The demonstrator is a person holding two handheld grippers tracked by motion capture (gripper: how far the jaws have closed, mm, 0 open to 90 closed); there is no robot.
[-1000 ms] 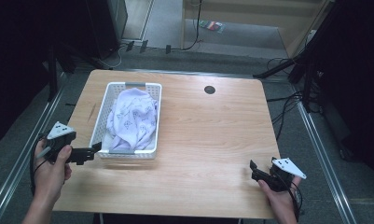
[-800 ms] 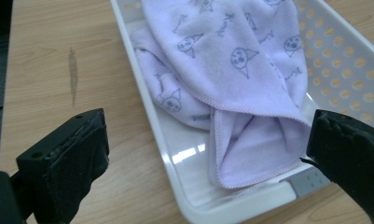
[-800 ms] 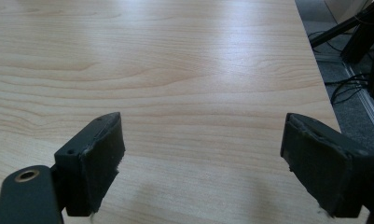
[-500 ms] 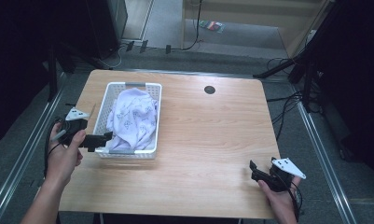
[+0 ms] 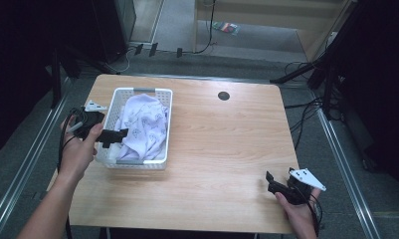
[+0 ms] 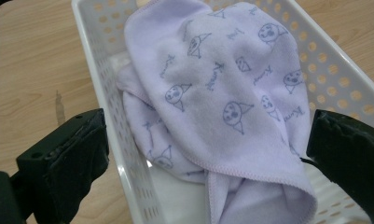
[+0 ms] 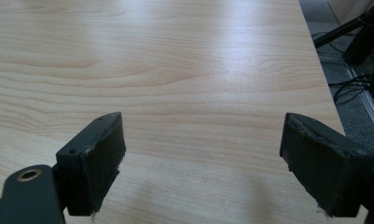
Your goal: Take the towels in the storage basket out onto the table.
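Cloth (image 5: 143,130): lilac, printed with small faces and script, bunched in my white perforated basket (image 5: 163,123) at the table's left side.
Table (image 5: 217,149): light wood grain, rounded corners, dark round grommet (image 5: 223,95) near the far edge.
Room: grey floor, metal rails on both sides, cables trailing at far right, dark stands around the table.
Left gripper (image 5: 118,135): I hold it at the basket's left wall, jaws reaching over the rim toward the cloth. Jaws wide apart, nothing between them.
Right gripper (image 5: 272,182): I hold it low at the near right corner, well apart from the basket. Jaws wide apart, empty.
Left gripper view: cloth (image 6: 222,107) print and hem stitching, one jaw outside the basket (image 6: 100,93) wall, the other over the inside.
Right gripper view: bare tabletop (image 7: 184,79) between the jaws, cables past the right edge.
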